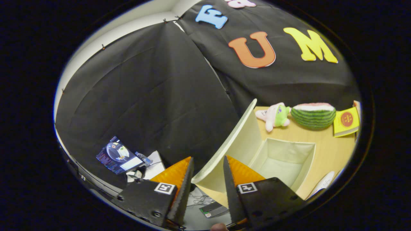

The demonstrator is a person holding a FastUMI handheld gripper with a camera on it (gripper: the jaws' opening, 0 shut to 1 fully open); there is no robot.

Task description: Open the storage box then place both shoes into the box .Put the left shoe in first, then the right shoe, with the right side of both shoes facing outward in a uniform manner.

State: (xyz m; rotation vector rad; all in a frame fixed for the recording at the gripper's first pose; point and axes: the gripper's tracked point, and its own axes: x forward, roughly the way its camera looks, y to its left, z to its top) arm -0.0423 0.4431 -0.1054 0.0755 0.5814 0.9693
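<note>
A cream fabric storage box (301, 150) stands open on the wooden table (330, 150), its inside bare. Its lid (237, 141) is swung up on the left side and stands nearly upright. The lid's lower edge sits between my gripper's (208, 160) two fingers, which stand apart with a gap on either side of it, so the gripper is open. A pale curved edge of a white object (322, 183) shows to the right of the box; I cannot tell what it is.
Beyond the box lie a pink and green plush toy (275, 116), a watermelon-slice plush (314, 115) and a yellow booklet (346, 121). Left of the table, lower down, a lit screen (118, 155), cables and papers sit by the black cloth wall.
</note>
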